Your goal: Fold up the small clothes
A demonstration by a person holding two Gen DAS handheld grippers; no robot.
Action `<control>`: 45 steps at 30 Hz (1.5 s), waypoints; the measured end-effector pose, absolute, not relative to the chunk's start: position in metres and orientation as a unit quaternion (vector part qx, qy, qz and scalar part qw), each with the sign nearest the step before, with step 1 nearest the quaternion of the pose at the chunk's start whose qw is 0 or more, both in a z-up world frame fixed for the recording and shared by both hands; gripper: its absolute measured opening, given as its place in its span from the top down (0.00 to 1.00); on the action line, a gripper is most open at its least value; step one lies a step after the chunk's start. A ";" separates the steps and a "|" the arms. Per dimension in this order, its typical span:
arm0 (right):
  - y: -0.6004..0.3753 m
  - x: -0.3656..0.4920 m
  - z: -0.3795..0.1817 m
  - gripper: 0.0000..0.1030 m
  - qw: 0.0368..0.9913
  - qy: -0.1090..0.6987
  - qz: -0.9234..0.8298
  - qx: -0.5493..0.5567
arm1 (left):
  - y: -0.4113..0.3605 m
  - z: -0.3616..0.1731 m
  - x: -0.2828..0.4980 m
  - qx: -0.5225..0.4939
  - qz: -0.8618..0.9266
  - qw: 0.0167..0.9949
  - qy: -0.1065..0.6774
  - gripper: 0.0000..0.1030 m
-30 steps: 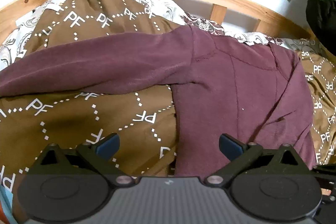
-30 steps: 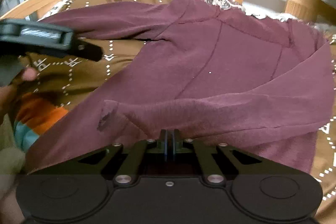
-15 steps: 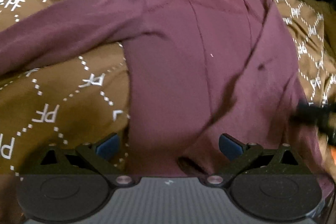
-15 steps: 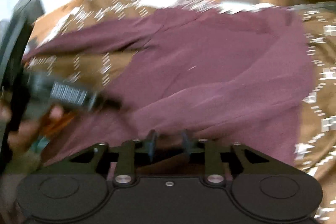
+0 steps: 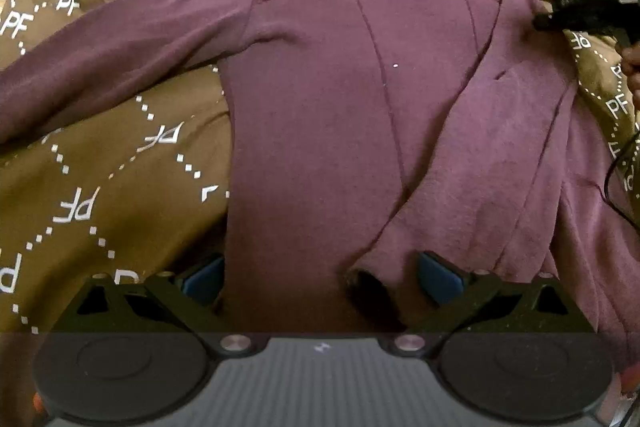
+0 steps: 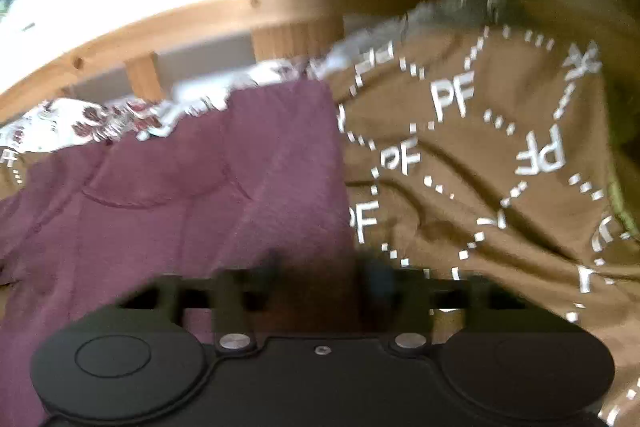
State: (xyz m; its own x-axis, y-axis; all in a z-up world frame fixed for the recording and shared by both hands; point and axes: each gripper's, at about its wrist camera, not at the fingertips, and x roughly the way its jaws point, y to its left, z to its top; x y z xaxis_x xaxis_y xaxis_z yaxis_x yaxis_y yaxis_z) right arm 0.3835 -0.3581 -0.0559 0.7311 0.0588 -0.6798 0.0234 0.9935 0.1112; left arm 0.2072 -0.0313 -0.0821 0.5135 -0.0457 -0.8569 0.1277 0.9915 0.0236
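Along the lower edge of the left wrist view, the left tool [image 5: 320,279] is released, its pads straddling the hem of the maroon long-sleeved top [image 5: 320,107]. The top lies flat on the brown bed cover [image 5: 100,167], long axis running bottom to top. 1 sleeve [image 5: 460,167] is folded over the body. The other sleeve [image 5: 120,59] extends left, probably next to fold and nearer this tool. At upper right, the right tool [image 5: 544,21] has just been closing and is clenched at the shoulder edge; no cloth is discernible between its jaws.
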 end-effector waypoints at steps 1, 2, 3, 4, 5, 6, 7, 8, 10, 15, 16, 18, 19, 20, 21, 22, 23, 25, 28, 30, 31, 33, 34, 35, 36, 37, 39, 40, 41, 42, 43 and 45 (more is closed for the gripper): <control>-0.361 0.388 -0.058 0.93 0.926 0.372 0.006 0.059 | -0.033 -0.082 0.207 0.045 -0.051 0.871 0.487 0.01; -0.364 0.388 -0.058 0.94 0.930 0.364 0.002 0.058 | -0.034 -0.082 0.207 0.048 -0.053 0.873 0.482 0.01; -0.365 0.388 -0.056 0.94 0.934 0.354 -0.003 0.053 | -0.035 -0.083 0.207 0.051 -0.054 0.874 0.479 0.01; -0.367 0.386 -0.054 0.95 0.938 0.342 -0.009 0.048 | -0.036 -0.084 0.208 0.051 -0.054 0.875 0.479 0.01; -0.368 0.384 -0.054 0.95 0.942 0.333 -0.015 0.050 | -0.038 -0.085 0.208 0.050 -0.055 0.876 0.477 0.01; -0.371 0.383 -0.055 0.95 0.943 0.327 -0.025 0.055 | -0.039 -0.086 0.209 0.052 -0.054 0.877 0.475 0.01; -0.375 0.383 -0.058 0.95 0.943 0.324 -0.037 0.060 | -0.040 -0.087 0.209 0.057 -0.054 0.877 0.475 0.01; -0.373 0.383 -0.060 0.95 0.942 0.328 -0.039 0.067 | -0.040 -0.088 0.209 0.059 -0.054 0.877 0.473 0.01; -0.372 0.384 -0.067 0.92 0.940 0.332 -0.038 0.066 | -0.040 -0.086 0.209 0.060 -0.055 0.877 0.474 0.01; -0.361 0.361 -0.057 0.55 0.943 0.324 -0.036 0.068 | -0.019 -0.069 0.208 0.023 -0.039 0.882 0.469 0.01; -0.357 0.352 -0.054 0.48 0.945 0.321 -0.029 0.064 | -0.012 -0.064 0.205 0.007 -0.031 0.887 0.461 0.01; -0.347 0.333 -0.047 0.36 0.948 0.312 -0.012 0.057 | 0.006 -0.051 0.202 -0.024 -0.002 0.896 0.444 0.01; -0.342 0.323 -0.043 0.28 0.950 0.308 -0.003 0.057 | 0.016 -0.045 0.200 -0.038 0.015 0.900 0.434 0.01; -0.337 0.309 -0.040 0.21 0.951 0.303 0.010 0.059 | 0.028 -0.037 0.198 -0.055 0.040 0.905 0.421 0.01; -0.333 0.299 -0.038 0.19 0.952 0.299 0.019 0.063 | 0.039 -0.031 0.196 -0.066 0.063 0.908 0.410 0.01; -0.328 0.288 -0.036 0.15 0.953 0.295 0.030 0.068 | 0.051 -0.024 0.194 -0.077 0.088 0.910 0.398 0.01; -0.322 0.274 -0.033 0.11 0.953 0.290 0.044 0.075 | 0.064 -0.018 0.191 -0.087 0.114 0.912 0.385 0.01; -0.312 0.252 -0.029 0.04 0.954 0.281 0.063 0.086 | 0.090 -0.003 0.182 -0.100 0.171 0.912 0.360 0.01; -0.295 0.219 -0.026 0.01 0.956 0.263 0.092 0.098 | 0.127 0.028 0.170 -0.101 0.214 0.916 0.324 0.01; -0.284 0.198 -0.027 0.01 0.958 0.249 0.107 0.090 | 0.151 0.050 0.166 -0.087 0.205 0.923 0.314 0.01; -0.279 0.188 -0.028 0.01 0.960 0.244 0.113 0.083 | 0.164 0.062 0.166 -0.069 0.192 0.926 0.318 0.01; -0.271 0.171 -0.032 0.01 0.962 0.234 0.124 0.072 | 0.184 0.078 0.167 -0.022 0.177 0.928 0.326 0.01; -0.269 0.166 -0.035 0.01 0.961 0.234 0.129 0.070 | 0.192 0.082 0.169 0.007 0.170 0.926 0.337 0.01; -0.268 0.162 -0.037 0.01 0.960 0.236 0.132 0.070 | 0.200 0.083 0.170 0.036 0.161 0.923 0.348 0.01; -0.266 0.159 -0.039 0.01 0.959 0.239 0.132 0.073 | 0.206 0.083 0.176 0.061 0.149 0.918 0.362 0.01; -0.266 0.159 -0.041 0.01 0.958 0.243 0.133 0.079 | 0.212 0.081 0.179 0.077 0.135 0.912 0.379 0.01; -0.267 0.160 -0.044 0.01 0.955 0.247 0.134 0.092 | 0.224 0.074 0.187 0.084 0.112 0.896 0.421 0.04; -0.267 0.161 -0.044 0.01 0.955 0.247 0.131 0.096 | 0.228 0.068 0.192 0.087 0.095 0.889 0.440 0.04; -0.269 0.163 -0.044 0.01 0.955 0.246 0.130 0.100 | 0.228 0.063 0.190 0.094 0.087 0.881 0.455 0.05; -0.269 0.163 -0.045 0.01 0.955 0.245 0.130 0.103 | 0.228 0.056 0.195 0.109 0.088 0.870 0.472 0.10; -0.270 0.163 -0.045 0.01 0.955 0.244 0.129 0.105 | 0.229 0.047 0.198 0.125 0.096 0.860 0.486 0.13; -0.272 0.163 -0.047 0.01 0.955 0.247 0.128 0.106 | 0.229 0.036 0.207 0.143 0.104 0.838 0.516 0.30</control>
State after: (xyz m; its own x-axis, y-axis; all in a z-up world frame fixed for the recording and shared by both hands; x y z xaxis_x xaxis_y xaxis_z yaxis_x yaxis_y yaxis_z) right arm 0.1632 -0.2717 -0.0467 0.8458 0.2959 -0.4439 -0.1916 0.9450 0.2649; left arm 0.2071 0.2290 0.0361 0.4460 0.3227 -0.8348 -0.0275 0.9372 0.3476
